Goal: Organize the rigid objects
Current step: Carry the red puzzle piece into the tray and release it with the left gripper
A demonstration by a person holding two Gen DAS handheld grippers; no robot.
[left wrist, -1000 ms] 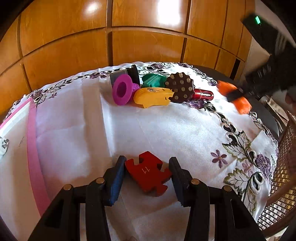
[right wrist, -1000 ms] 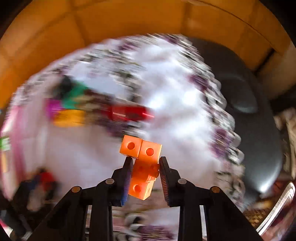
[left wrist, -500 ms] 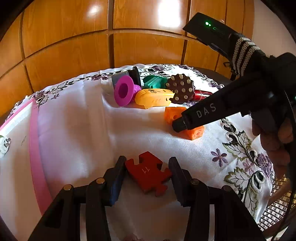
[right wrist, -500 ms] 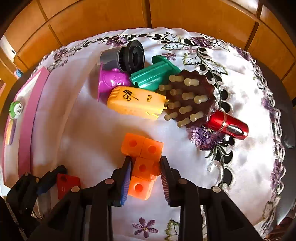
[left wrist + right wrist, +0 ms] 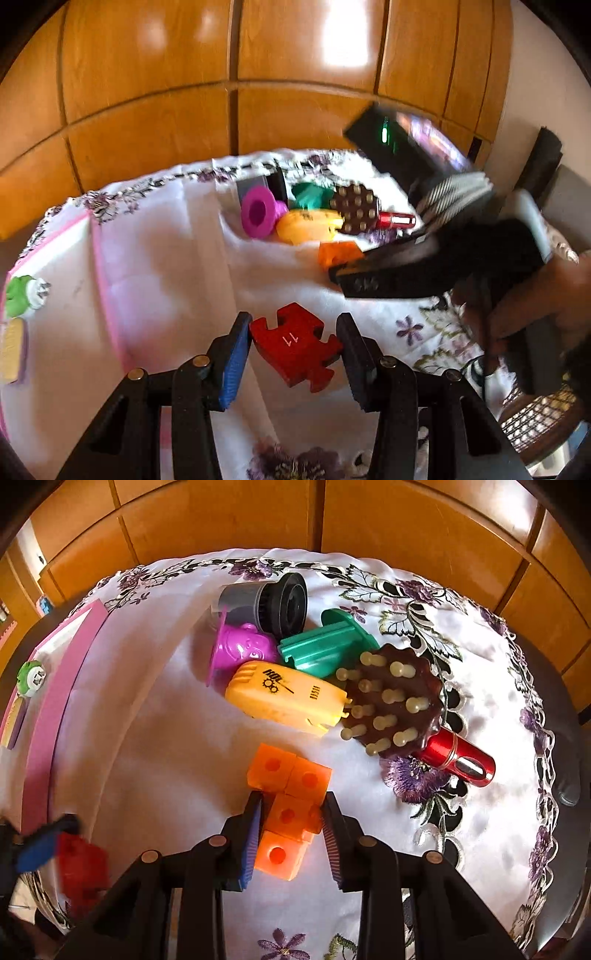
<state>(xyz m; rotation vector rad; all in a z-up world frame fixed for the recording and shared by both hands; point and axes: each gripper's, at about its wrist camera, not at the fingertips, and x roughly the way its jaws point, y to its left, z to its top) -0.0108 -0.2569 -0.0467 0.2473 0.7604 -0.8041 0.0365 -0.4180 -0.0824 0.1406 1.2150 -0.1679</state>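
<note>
On the far left of the white flowered cloth (image 5: 155,760) lies a pink board (image 5: 48,716) with a small green toy (image 5: 31,675) on it. Next comes the left gripper (image 5: 291,343), partly open and squeezing a red puzzle piece (image 5: 293,345) between its pads, up off the cloth. To the right of that, the right gripper (image 5: 291,830) points steeply down and is almost shut on an orange block toy (image 5: 288,805). The blocks stick out past the tips, long way pointing toward the pile. Just beyond them sits the pile of toys: a purple cup (image 5: 240,650), a grey and black cap (image 5: 273,602), a green piece (image 5: 325,646), a yellow toy (image 5: 288,698), a brown knobby brush (image 5: 395,701) and a red tube (image 5: 458,757), all touching or close together. The orange blocks are just in front of the yellow toy, so I think the right hand is nearer to setting its toy down there. Bare cloth lies open left of the blocks, while farther right the cloth edge and a dark seat (image 5: 565,775) are close.
</note>
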